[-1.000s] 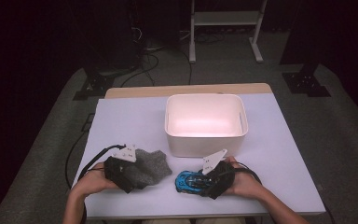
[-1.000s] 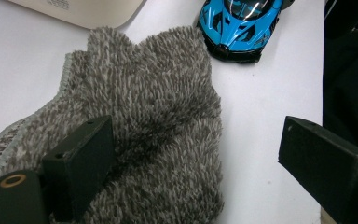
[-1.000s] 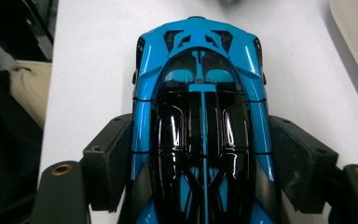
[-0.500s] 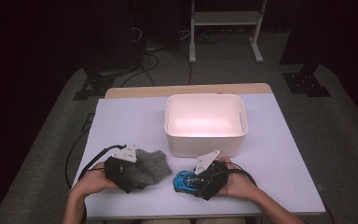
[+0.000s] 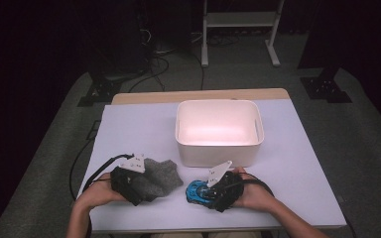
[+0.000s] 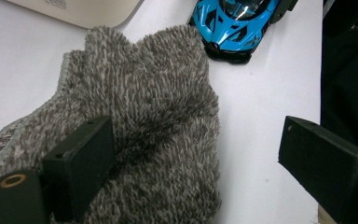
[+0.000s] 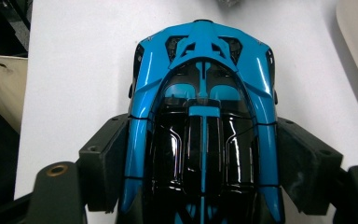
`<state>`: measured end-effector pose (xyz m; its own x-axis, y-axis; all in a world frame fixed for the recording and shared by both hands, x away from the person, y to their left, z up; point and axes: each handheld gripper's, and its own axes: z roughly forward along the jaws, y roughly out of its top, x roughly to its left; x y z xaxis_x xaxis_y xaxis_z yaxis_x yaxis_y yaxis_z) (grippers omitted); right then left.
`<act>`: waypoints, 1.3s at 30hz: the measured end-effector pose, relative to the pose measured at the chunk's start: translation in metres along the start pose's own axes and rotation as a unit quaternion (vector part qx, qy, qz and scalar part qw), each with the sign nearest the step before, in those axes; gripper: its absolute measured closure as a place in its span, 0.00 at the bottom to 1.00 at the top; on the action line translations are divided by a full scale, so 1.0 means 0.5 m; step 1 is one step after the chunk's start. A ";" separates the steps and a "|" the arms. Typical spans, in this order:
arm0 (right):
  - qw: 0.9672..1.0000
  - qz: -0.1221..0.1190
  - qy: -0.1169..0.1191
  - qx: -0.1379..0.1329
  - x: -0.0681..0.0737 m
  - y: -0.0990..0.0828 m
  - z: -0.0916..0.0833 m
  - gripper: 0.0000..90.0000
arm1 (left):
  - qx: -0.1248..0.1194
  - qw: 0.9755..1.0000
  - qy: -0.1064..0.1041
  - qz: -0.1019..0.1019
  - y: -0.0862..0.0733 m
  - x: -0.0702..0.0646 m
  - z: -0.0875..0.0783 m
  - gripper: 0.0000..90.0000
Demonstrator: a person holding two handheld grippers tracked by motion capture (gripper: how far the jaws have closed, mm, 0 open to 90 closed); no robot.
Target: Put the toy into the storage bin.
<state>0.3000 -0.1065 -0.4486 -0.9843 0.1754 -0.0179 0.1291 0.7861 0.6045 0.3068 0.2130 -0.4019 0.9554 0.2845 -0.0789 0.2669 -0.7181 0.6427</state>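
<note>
A blue and black toy car (image 5: 195, 191) sits on the white table (image 5: 139, 129) near the front edge. My right gripper (image 5: 206, 192) straddles it from behind. In the right gripper view the car (image 7: 200, 93) fills the gap of that gripper (image 7: 200, 161). Both pads (image 7: 109, 161) touch its sides, the jaws having just been closing on it. A grey fluffy cloth (image 5: 158, 176) lies crumpled to the car's left. My left gripper (image 5: 135, 184) is over it, open. In the left gripper view (image 6: 198, 140) one jaw rests on the cloth (image 6: 154, 107) and the other hangs over bare table.
A white empty bin (image 5: 218, 151) stands just behind the car and the cloth, at the table's middle. Its corner (image 6: 84, 9) shows past the cloth. The floor behind the table holds dark stands, cables and a white frame (image 5: 238, 20).
My right gripper has shifted slightly left over the car and its top plate has tilted. The left gripper and the cloth have stayed where they were.
</note>
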 end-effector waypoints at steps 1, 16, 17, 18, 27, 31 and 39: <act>1.000 -0.004 -0.003 -0.002 0.001 0.000 -0.001 0.28 | 0.000 1.000 0.000 -0.001 0.000 0.000 0.000 0.11; 1.000 0.008 0.010 -0.024 -0.002 -0.012 -0.016 0.28 | 0.002 1.000 -0.001 -0.003 -0.001 0.002 0.003 0.11; 1.000 0.008 0.014 -0.024 -0.003 -0.012 -0.017 0.28 | 0.002 1.000 -0.001 -0.003 -0.001 0.002 0.003 0.11; 1.000 0.009 0.010 -0.027 -0.003 -0.012 -0.019 0.28 | 0.002 1.000 -0.001 -0.003 -0.002 0.002 0.003 0.11; 1.000 0.001 0.005 -0.025 0.003 -0.017 -0.017 0.28 | 0.003 1.000 -0.003 -0.002 -0.002 0.002 0.004 0.11; 1.000 0.006 0.001 -0.014 0.006 -0.015 -0.014 0.25 | 0.003 1.000 -0.003 -0.002 -0.002 0.002 0.004 0.11; 1.000 0.020 -0.001 -0.003 0.004 -0.028 -0.015 0.20 | 0.005 1.000 -0.005 -0.002 -0.002 0.002 0.006 0.11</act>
<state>0.2954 -0.1217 -0.4510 -0.9782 0.2076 0.0057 0.1681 0.7753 0.6088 0.3079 0.2122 -0.4047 0.9552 0.2822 -0.0890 0.2729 -0.7237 0.6339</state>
